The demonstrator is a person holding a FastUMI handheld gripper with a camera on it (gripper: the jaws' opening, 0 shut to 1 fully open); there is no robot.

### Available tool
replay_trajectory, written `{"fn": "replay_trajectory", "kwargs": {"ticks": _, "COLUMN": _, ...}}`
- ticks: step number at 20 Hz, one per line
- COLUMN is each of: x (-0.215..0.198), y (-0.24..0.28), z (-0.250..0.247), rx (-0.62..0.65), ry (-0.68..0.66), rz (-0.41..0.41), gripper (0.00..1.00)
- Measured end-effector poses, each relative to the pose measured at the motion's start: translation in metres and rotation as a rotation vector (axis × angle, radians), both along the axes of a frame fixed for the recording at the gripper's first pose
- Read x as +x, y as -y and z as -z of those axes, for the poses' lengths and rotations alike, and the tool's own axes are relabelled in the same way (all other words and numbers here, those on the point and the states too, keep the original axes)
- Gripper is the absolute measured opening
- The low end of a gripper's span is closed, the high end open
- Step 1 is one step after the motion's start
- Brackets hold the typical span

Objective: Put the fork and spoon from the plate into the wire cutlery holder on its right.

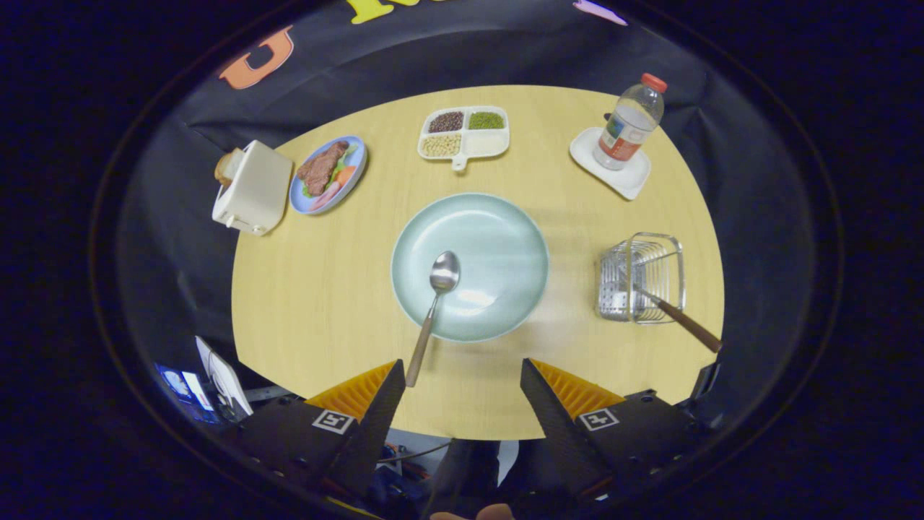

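- while i hold the gripper (462, 372) above the near edge of the round wooden table (325, 303), its fingers stand wide apart with nothing between them.
- spoon (435, 303) lies with its bowl on the pale green plate (505, 238) and its wooden handle hanging over the near rim toward my left finger; handle end sits just beside that fingertip, and i can't tell whether they touch.
- wire cutlery holder (642, 278) stands right of the plate, well apart from it.
- fork (675, 312) already rests in the holder, tilted, wooden handle sticking out toward the table's near right edge.
- beyond the plate: divided tray (465, 133) of beans and grains.
- far left: blue plate of food (328, 173), with a white toaster (253, 189) beside it.
- far right: a water bottle (629, 124) upright on a white square coaster (613, 177).
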State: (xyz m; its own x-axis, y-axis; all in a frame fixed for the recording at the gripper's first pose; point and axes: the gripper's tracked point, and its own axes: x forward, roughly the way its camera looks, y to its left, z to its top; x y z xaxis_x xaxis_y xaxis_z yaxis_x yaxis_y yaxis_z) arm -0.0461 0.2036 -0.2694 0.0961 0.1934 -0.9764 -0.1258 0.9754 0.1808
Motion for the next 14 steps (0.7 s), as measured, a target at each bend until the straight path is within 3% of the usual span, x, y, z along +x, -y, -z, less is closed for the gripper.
{"fn": "replay_trajectory", "kwargs": {"ticks": 10, "x": -0.028, "y": -0.05, "z": 0.079, "rx": -0.038, "ry": -0.101, "rz": 0.108, "gripper": 0.96}}
{"fn": "replay_trajectory", "kwargs": {"ticks": 14, "x": -0.022, "y": -0.056, "z": 0.092, "rx": -0.058, "ry": -0.09, "rz": 0.103, "gripper": 0.77}}
